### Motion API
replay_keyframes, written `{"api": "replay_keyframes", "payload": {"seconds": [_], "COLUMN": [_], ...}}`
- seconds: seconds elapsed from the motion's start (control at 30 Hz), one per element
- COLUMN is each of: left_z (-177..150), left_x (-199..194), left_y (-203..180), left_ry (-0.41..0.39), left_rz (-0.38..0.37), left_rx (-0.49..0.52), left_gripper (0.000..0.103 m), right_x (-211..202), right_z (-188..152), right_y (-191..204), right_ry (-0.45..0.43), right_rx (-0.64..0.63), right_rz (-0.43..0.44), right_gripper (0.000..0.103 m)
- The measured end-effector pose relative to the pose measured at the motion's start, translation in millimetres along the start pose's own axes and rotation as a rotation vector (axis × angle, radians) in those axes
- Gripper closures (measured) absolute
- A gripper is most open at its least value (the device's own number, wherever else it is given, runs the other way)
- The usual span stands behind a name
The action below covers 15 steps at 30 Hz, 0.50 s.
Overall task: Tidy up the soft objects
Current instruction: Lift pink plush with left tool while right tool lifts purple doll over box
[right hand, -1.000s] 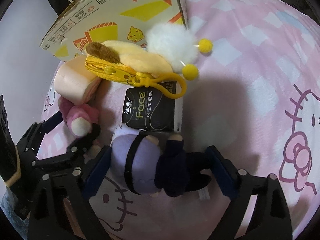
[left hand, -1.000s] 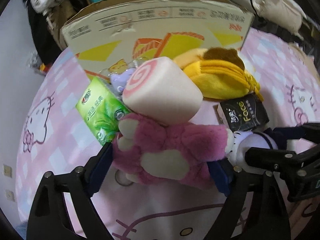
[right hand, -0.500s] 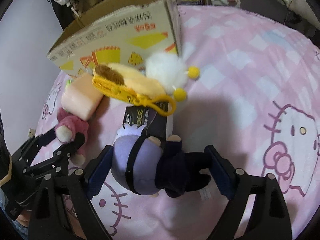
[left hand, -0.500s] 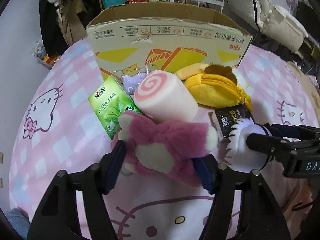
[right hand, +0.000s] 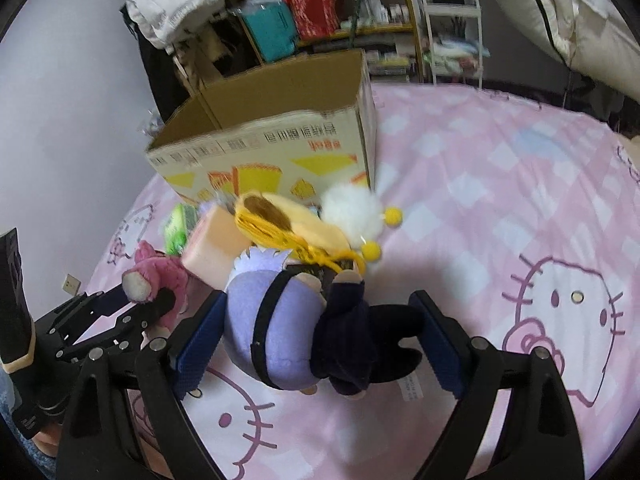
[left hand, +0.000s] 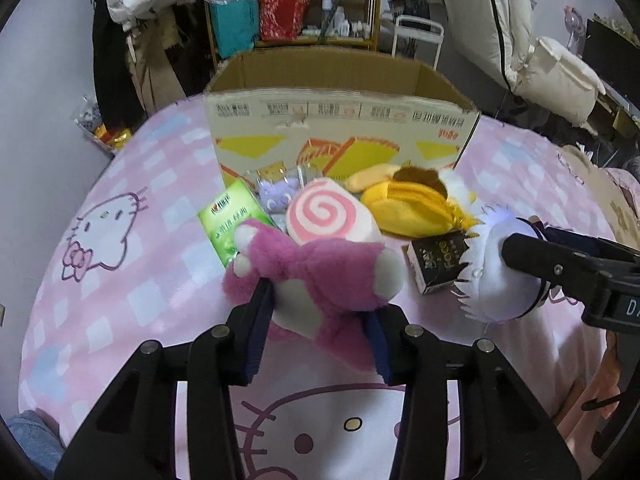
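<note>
A bed sheet of pink checks with cartoon cats covers the bed; cluttered shelves stand beyond. Ahead of both grippers sits an open cardboard box. The left gripper pinches the pink plush between its 2 blue pads; its jaws have just been closing, and the toy now sits lifted off the sheet. The right gripper clamps the purple-headed doll, jaws wide, pads pressing both sides. Just ahead lie a swirl-roll cushion, yellow pouch and black tissue pack. Since 1 second ago both toys have risen.
</note>
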<state>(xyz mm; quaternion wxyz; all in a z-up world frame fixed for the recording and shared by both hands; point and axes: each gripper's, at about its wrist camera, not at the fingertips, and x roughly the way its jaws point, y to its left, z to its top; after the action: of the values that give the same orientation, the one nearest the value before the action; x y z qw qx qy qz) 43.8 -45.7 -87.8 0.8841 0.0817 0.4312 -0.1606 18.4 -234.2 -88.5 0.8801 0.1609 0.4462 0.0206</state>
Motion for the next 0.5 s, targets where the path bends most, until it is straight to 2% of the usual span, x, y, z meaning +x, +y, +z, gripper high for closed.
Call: {"api": "replay_keyframes", "payload": {"seconds": [0.37,0.5], "left_z": [4,4], "left_x": [-51,-69], "left_y": [6,1], "left_ry": [-0.212,-0.292], "left_rz": [0.021,0.066], "left_rx": [0.001,0.043], "left_gripper": [0.06,0.06], "right_x": [-44,-57], "right_z": [1,2], "right_y": [16,20], "right_ry": [-0.271,-0.351], "right_rx": [-0.06,-0.079], "right_rz": [0.017,0.026], "right_gripper": [0.008,0.008]}}
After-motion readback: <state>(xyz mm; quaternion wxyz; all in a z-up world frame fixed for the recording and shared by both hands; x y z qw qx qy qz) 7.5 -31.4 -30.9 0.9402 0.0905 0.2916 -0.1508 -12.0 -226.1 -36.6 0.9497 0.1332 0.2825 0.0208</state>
